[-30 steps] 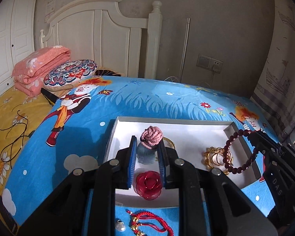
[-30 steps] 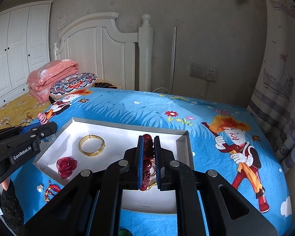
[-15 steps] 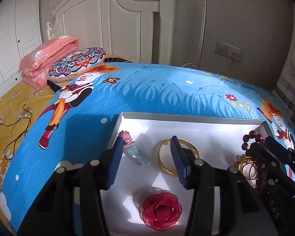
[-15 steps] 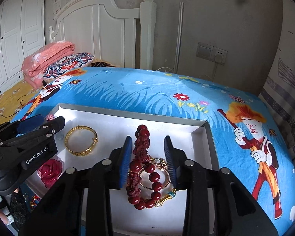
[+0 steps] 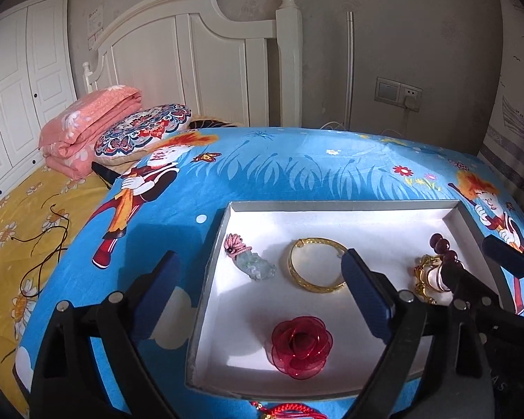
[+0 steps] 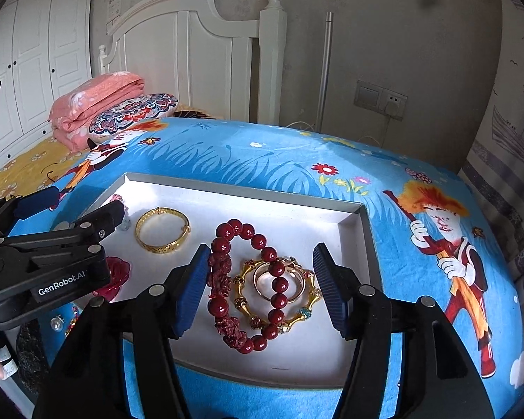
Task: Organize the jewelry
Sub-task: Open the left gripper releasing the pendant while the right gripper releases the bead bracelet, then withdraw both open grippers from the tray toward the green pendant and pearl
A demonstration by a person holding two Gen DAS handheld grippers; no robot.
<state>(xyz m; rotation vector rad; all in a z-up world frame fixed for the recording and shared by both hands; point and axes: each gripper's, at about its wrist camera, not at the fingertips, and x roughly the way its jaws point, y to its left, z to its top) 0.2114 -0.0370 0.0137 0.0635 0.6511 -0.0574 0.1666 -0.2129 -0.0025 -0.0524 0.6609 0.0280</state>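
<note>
From the left wrist view, the left gripper (image 5: 262, 289) has its ribbed blue pads spread wide, holding nothing, above a shallow white cardboard tray (image 5: 349, 206) lying on a blue cartoon-print bedsheet (image 5: 279, 171). Inside the tray lie a pale green stone pendant (image 5: 256, 264) topped with a pink knotted cord, a smooth gold bangle (image 5: 316, 265) beside it, and a translucent red rose (image 5: 301, 346) of thin layered petals nearer the camera. A red braided cord (image 5: 283, 410) lies on the sheet just outside the tray's near wall.

From the right wrist view, the right gripper (image 6: 260, 288) also stands with fingers well apart, empty. Between them, on the tray floor, a loop of glossy dark red beads (image 6: 227, 279), some carved, lies over a gold bamboo-jointed bangle (image 6: 311, 300) with a plain ring-shaped band (image 6: 297, 281) inside it. The gold bangle sits to the left, apart from these
</note>
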